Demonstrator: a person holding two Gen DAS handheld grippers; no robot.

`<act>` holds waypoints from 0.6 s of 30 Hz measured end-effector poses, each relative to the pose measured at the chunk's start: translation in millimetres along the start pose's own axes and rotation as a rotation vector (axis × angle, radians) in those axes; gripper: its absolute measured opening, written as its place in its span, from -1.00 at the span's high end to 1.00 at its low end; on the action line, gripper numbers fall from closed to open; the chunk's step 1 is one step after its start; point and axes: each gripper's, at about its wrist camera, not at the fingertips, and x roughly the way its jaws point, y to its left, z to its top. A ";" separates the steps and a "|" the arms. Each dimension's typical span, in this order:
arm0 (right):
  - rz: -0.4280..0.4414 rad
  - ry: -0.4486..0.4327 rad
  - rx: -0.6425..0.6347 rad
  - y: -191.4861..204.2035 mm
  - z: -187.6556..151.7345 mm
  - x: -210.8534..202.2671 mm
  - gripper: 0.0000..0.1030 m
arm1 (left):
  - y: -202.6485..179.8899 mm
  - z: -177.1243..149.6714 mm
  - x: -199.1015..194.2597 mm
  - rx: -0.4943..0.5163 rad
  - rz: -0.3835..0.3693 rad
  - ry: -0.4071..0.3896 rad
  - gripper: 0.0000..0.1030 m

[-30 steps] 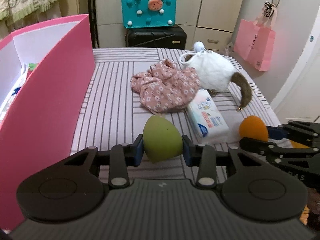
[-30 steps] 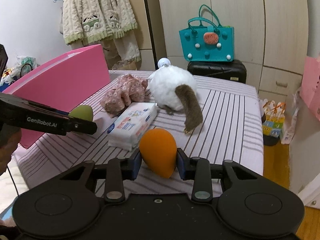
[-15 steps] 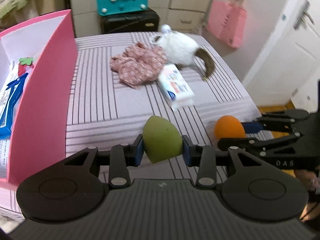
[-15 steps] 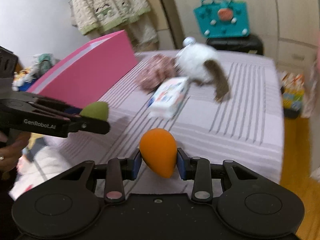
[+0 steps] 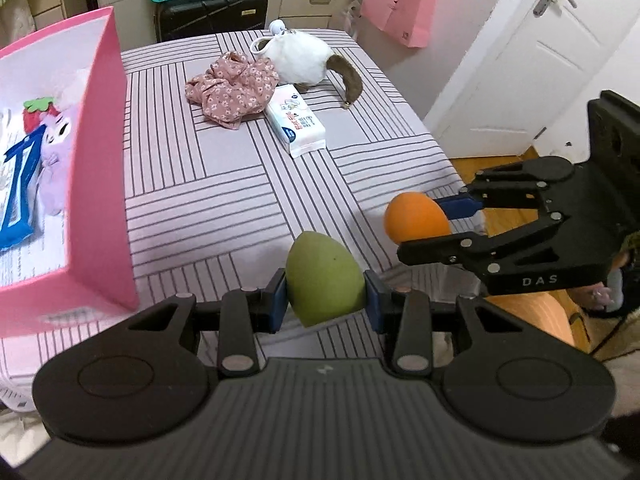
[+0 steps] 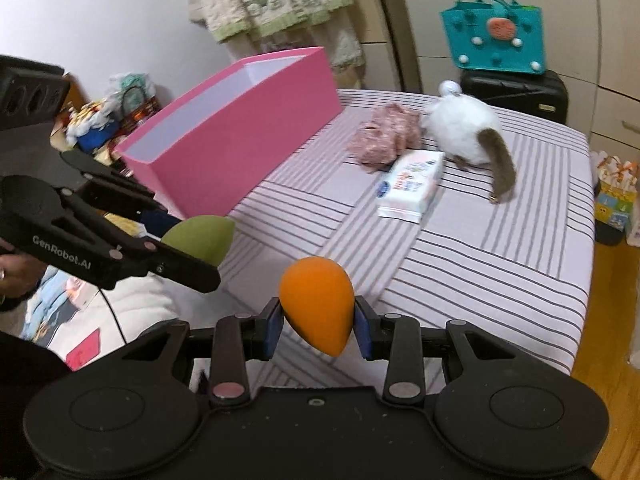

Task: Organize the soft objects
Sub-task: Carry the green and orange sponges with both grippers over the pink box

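While both tongs [image 5: 325, 296] [image 6: 316, 322] clamp sponges, only the left view shows toys inside the pink box [image 5: 100, 184].

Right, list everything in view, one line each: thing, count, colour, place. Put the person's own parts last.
makeup sponge: 1, green, in the left gripper
makeup sponge: 1, orange, in the right gripper
storage box: 1, pink, left side of the bed
plush toy: 1, lilac, inside the box
floral cloth: 1, pink, bunched mid-bed
furry pouch: 1, white with a brown tail, beside the cloth
tissue pack: 1, white, touching the cloth
bed cover: 1, lilac, striped
felt bag: 1, teal, on the suitcase
suitcase: 1, black, behind the bed
left gripper: 1, black
right gripper: 1, black
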 end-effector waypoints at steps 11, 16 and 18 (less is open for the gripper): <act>0.144 0.038 -0.073 35.5 30.4 -13.2 0.18 | 10.0 -14.9 -59.9 -0.001 -0.001 -0.036 0.27; 0.222 0.060 -0.091 50.4 46.2 -7.3 0.17 | 25.3 -14.0 -79.1 -0.023 -0.015 -0.015 0.27; 0.242 0.062 -0.092 56.8 53.1 -4.4 0.17 | 29.6 -12.8 -92.3 -0.012 -0.018 -0.038 0.27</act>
